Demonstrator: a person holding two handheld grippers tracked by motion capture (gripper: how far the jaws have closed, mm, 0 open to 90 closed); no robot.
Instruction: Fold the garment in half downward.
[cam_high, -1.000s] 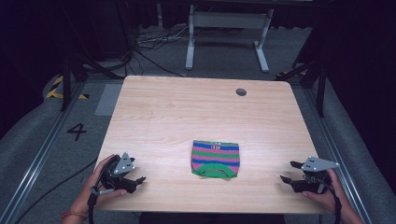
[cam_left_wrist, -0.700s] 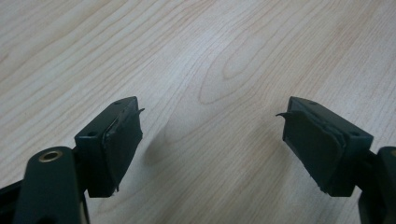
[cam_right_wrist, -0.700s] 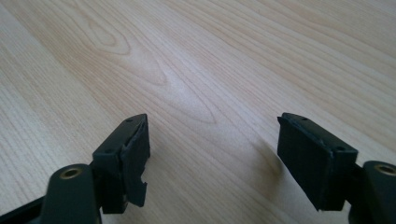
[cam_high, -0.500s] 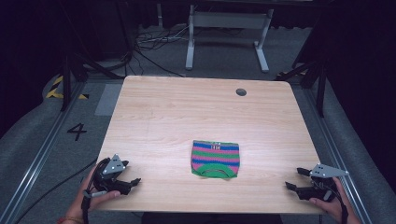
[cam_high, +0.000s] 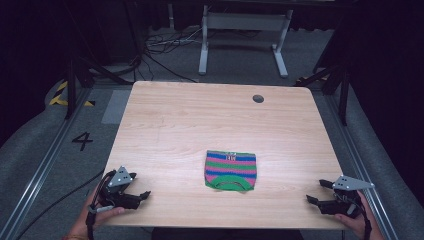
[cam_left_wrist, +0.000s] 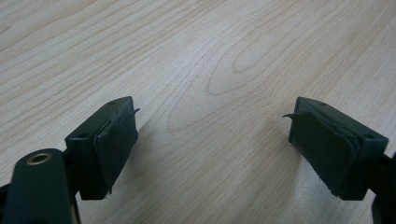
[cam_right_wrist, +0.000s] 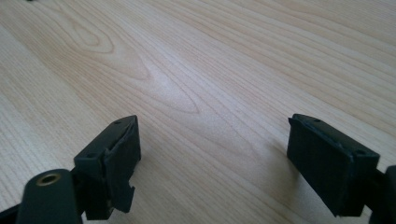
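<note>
Garment: the striped folded garment (cam_high: 230, 170) is lying flat near the bench's (cam_high: 200, 125) near edge, midway along it.
Left hand-held gripper (cam_high: 131, 196): I'm holding it left of the garment, well apart; jaws have just been opening, wide, nothing between them.
Right hand-held gripper (cam_high: 318, 192): right of the garment, well apart; jaws likewise just opening, empty.
Progress: folding looks done; I judge little is remaining.

The table (cam_high: 200, 125) is pale wood with a fine brown grain that curls into oval knots; a small dark grey round cap (cam_high: 258, 98) sits near its far right edge. The folded knit cloth (cam_high: 230, 170) is striped across in green, pink and blue, with a solid green band at its near edge. The left gripper (cam_high: 142, 196) and the right gripper (cam_high: 316, 192) are black, each topped by a light grey plate. The floor (cam_high: 45, 145) is grey, with a black numeral 4 (cam_high: 82, 141) and yellow-black hazard stripes (cam_high: 62, 95) far left.
</note>
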